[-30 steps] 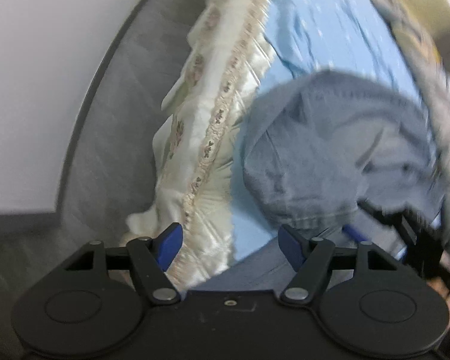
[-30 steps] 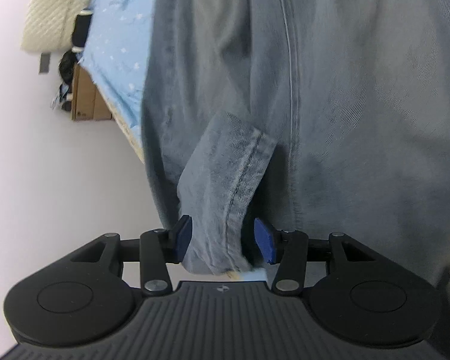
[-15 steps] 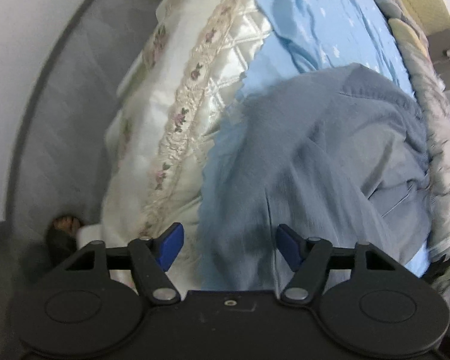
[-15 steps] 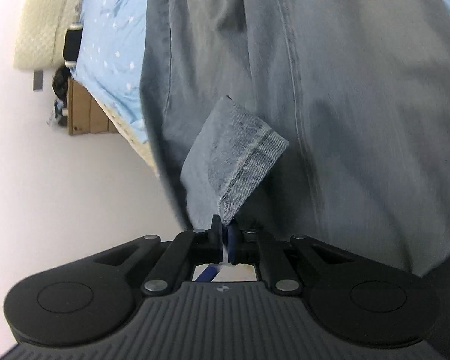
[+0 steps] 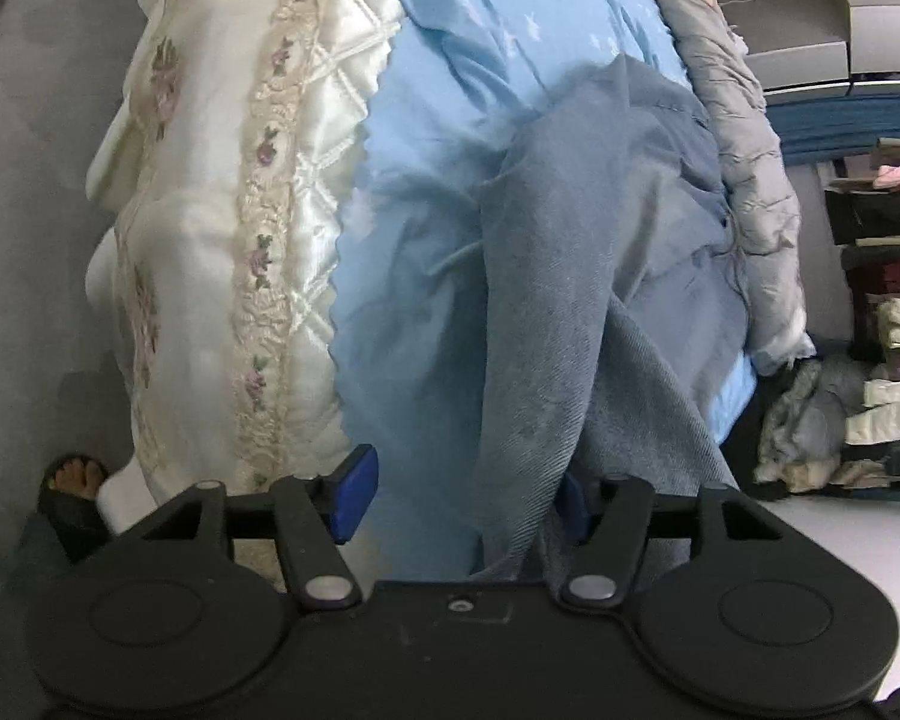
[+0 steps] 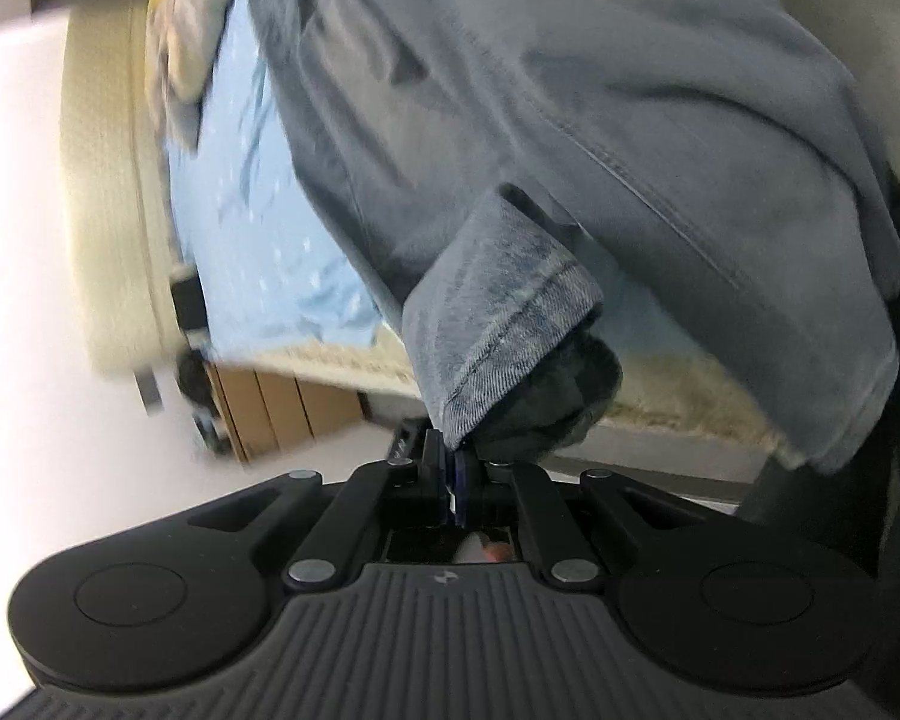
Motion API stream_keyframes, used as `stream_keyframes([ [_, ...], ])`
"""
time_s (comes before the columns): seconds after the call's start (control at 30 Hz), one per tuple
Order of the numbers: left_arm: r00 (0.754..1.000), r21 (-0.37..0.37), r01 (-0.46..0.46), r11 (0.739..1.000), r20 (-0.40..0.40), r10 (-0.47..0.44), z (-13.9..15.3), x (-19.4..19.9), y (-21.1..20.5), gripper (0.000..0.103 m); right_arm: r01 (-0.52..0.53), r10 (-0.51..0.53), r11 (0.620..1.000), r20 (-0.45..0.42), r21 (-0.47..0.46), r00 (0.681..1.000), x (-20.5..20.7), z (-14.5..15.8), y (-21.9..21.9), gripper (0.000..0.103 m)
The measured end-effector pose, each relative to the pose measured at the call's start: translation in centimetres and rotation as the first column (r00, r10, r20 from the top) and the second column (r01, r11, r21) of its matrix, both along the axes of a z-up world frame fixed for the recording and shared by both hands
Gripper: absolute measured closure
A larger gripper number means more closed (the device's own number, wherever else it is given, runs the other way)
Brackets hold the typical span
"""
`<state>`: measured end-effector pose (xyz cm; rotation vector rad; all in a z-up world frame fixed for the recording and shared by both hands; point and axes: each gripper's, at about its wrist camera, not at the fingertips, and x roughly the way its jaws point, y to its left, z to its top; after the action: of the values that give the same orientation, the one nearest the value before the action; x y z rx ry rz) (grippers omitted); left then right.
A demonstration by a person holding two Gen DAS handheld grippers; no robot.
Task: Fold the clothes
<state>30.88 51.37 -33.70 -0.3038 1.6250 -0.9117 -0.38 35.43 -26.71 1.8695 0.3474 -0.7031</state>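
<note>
Right gripper [image 6: 452, 480] fingers pinch stitched denim hem of grey-blue jeans [image 6: 570, 138], now lifted off bed's edge. Left gripper [image 5: 459, 495] fingers closing around hanging fold, contact probably partial. Light-blue sheet [image 5: 450, 120] wrinkled.

Grey floor [image 5: 24, 252], blue-sheeted bed [image 5: 450, 90], shelves of folded clothes [image 5: 888, 324].

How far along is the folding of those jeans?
Early. Done so far: the right tool is shut on a hem of the denim jeans and holds it raised off the blue bedsheet. In hand: the left tool is closing, with denim between its jaws but not yet pinched. Left: no neat fold shows; the jeans hang rumpled.
</note>
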Motion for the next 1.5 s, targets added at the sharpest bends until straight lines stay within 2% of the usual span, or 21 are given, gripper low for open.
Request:
stream_keyframes([
  [0.1,0.998,-0.044,-0.011,0.999,-0.069,0.008,-0.4,0.6,1.1,0.045,0.085,-0.085,0.996,0.017,-0.003,0.996,0.3,0.5,1.2,0.1],
  [0.13,0.996,-0.058,-0.015,0.998,-0.088,0.009,-0.5,0.6,1.5,0.05,0.103,-0.103,0.995,0.019,-0.008,0.995,0.2,0.6,1.4,0.1],
  [0.17,0.995,-0.072,-0.016,0.997,-0.104,0.009,-0.6,0.7,1.6,0.057,0.116,-0.116,0.993,0.019,-0.014,0.993,0.3,0.7,1.5,0.1],
  [0.2,0.993,-0.086,-0.018,0.996,-0.119,0.007,-0.7,0.7,1.6,0.074,0.124,-0.124,0.992,0.012,-0.016,0.992,0.6,0.5,1.7,0.1],
  [0.23,0.993,-0.082,-0.017,0.996,-0.12,0.007,-0.7,1.0,1.7,0.084,0.124,-0.124,0.992,-0.001,-0.011,0.992,0.9,0.2,1.9,0.1],
  [0.33,0.995,-0.068,0.001,0.998,-0.095,-0.008,-0.4,2.1,1.7,0.093,0.103,-0.102,0.994,-0.034,0.033,0.994,0.9,-0.8,3.3,0.1],
  [0.53,1.0,-0.03,-0.024,0.999,-0.019,0.024,1.0,6.1,3.9,0.093,-0.033,0.04,0.994,-0.058,0.104,0.998,2.8,-3.8,5.7,0.099],
  [0.67,0.999,0.002,-0.045,0.999,0.017,0.045,1.1,9.0,5.6,0.093,-0.138,0.155,0.974,-0.086,0.179,0.984,5.0,-6.8,6.6,0.097],
  [0.73,0.998,0.033,-0.039,0.999,0.041,0.038,0.9,9.9,6.0,0.093,-0.237,0.263,0.944,-0.091,0.23,0.96,6.8,-8.9,7.0,0.092],
  [0.83,0.998,0.076,-0.036,0.996,0.05,0.032,0.2,10.7,6.4,0.093,-0.367,0.41,0.886,-0.111,0.281,0.905,9.0,-10.9,7.4,0.087],
  [0.9,0.998,0.102,-0.031,0.994,0.059,0.025,0.2,10.7,6.5,0.093,-0.412,0.456,0.866,-0.111,0.284,0.883,9.7,-11.0,7.3,0.074],
  [0.97,0.997,0.12,-0.025,0.992,0.076,0.016,0.5,10.4,6.6,0.092,-0.451,0.487,0.857,-0.103,0.249,0.867,9.9,-10.1,6.8,0.063],
  [1.03,0.993,0.116,0.015,0.993,0.113,-0.029,1.6,9.3,6.1,0.089,-0.512,0.533,0.841,-0.105,0.172,0.84,9.8,-8.5,5.9,0.061],
  [1.07,0.991,0.112,0.03,0.993,0.124,-0.044,2.0,8.8,5.9,0.084,-0.554,0.565,0.824,-0.118,0.118,0.816,9.8,-7.5,5.3,0.061],
  [1.13,0.987,0.112,0.051,0.992,0.145,-0.067,2.8,7.2,5.4,0.077,-0.643,0.634,0.766,-0.171,-0.001,0.754,9.7,-5.6,4.1,0.061],
  [1.2,0.98,0.118,0.071,0.99,0.175,-0.091,4.0,5.4,4.8,0.072,-0.716,0.68,0.691,-0.243,-0.101,0.691,9.0,-3.9,3.0,0.061],
  [1.3,0.967,0.126,0.094,0.988,0.223,-0.12,5.7,2.1,3.9,0.062,-0.772,0.701,0.601,-0.327,-0.207,0.633,6.8,-1.7,1.3,0.061],
  [1.37,0.955,0.142,0.107,0.984,0.261,-0.141,6.9,-0.7,3.1,0.059,-0.792,0.701,0.552,-0.368,-0.261,0.611,4.6,-0.5,0.2,0.061],
  [1.5,0.927,0.181,0.108,0.978,0.336,-0.164,8.8,-6.6,1.2,0.056,-0.795,0.69,0.517,-0.394,-0.319,0.607,-0.7,0.2,-2.8,0.061],
])
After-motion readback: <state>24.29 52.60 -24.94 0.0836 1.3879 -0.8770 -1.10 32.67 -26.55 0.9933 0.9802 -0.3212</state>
